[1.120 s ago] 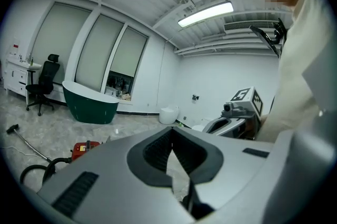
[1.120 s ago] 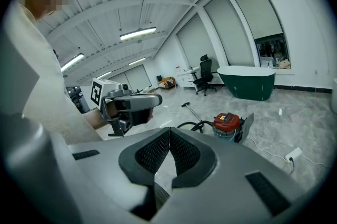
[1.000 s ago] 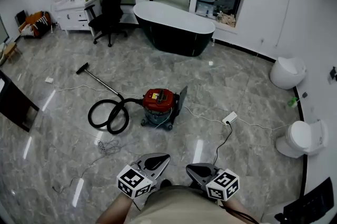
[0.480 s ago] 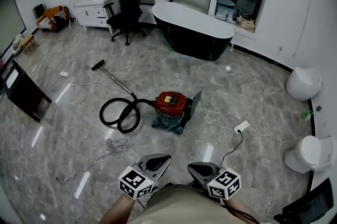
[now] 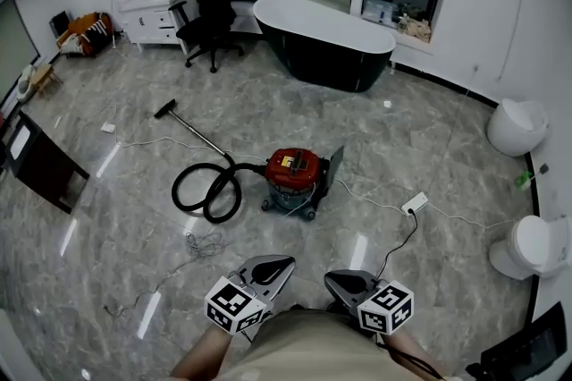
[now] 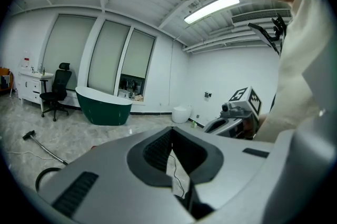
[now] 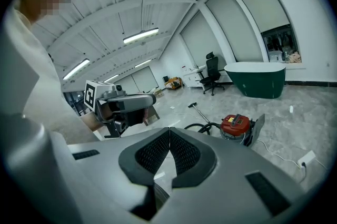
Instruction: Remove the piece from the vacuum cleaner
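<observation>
Nothing grabbed yet. Looking down at the left gripper (image 5: 281, 263) and right gripper (image 5: 332, 277), both low near the body, both with jaws pressed together and pinching nothing. Spotted the red-lidded canister vacuum cleaner (image 5: 292, 173) out on the glossy marble floor (image 5: 429, 129), well apart from both grippers, black hose (image 5: 204, 193) looped at its left and leading into a thin wand (image 5: 198, 136) with a floor nozzle (image 5: 164, 109) at the far end. Also a flat grey panel (image 5: 333, 166) propped against the canister's right side. Can't tell the intended piece from here. Betting on the wand: stiff, light, smooth tube, so probably slippery in a two-jaw pinch; better to clamp right by the joint and twist while pulling. Expecting a floppy, ribbed hose, easy to bite but prone to stretching and dragging instead of releasing. Reckon on a heavyish canister, likely to roll or slide on that floor, so worth pinning with one gripper and pulling with the other. Watch out for the white cord (image 5: 375, 203) trailing to the power strip (image 5: 413, 207).
</observation>
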Motion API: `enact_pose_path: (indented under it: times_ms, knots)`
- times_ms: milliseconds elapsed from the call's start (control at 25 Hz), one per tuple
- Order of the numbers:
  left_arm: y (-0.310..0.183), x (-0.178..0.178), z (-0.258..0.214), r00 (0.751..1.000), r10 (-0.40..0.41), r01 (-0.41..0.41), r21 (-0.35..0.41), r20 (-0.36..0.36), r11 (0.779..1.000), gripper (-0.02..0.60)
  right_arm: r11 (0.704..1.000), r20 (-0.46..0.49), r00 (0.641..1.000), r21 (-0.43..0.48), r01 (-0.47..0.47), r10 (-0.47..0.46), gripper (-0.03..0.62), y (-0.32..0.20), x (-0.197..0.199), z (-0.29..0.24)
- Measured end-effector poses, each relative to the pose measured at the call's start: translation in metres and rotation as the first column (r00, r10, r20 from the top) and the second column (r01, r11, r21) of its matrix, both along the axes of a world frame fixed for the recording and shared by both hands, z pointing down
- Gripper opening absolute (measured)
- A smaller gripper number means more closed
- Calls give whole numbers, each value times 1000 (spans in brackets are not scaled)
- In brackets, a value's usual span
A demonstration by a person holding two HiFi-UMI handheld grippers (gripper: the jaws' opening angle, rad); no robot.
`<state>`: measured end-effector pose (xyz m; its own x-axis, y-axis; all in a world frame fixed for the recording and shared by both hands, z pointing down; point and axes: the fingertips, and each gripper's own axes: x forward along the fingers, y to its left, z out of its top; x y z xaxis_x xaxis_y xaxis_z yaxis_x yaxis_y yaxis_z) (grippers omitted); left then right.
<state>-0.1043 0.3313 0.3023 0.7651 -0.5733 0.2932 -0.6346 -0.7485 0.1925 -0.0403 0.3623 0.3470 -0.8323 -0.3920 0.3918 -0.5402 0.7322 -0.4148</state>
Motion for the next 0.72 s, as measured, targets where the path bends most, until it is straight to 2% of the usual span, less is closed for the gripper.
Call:
enact_pose_path:
  times_ms: [160, 320, 560, 720]
  knots:
    - [3, -16, 10, 1000, 1, -1, -18, 10, 1000, 3, 999, -28, 999, 21, -28, 28, 3, 5, -5, 4]
    - [0, -17, 11, 1000, 7, -7, -12, -1, 1000, 3, 998, -23, 998, 18, -55, 55, 3, -1, -1, 3]
    - [-15, -13, 6, 1000, -16, 16, 17, 3, 1000, 3, 1000, -26, 1000, 14, -4, 5, 3, -15, -10, 9]
    - [-20, -13, 15, 999, -25, 26, -13, 46, 1000, 3, 999, -19, 999, 13, 44, -44, 3, -26, -15, 8]
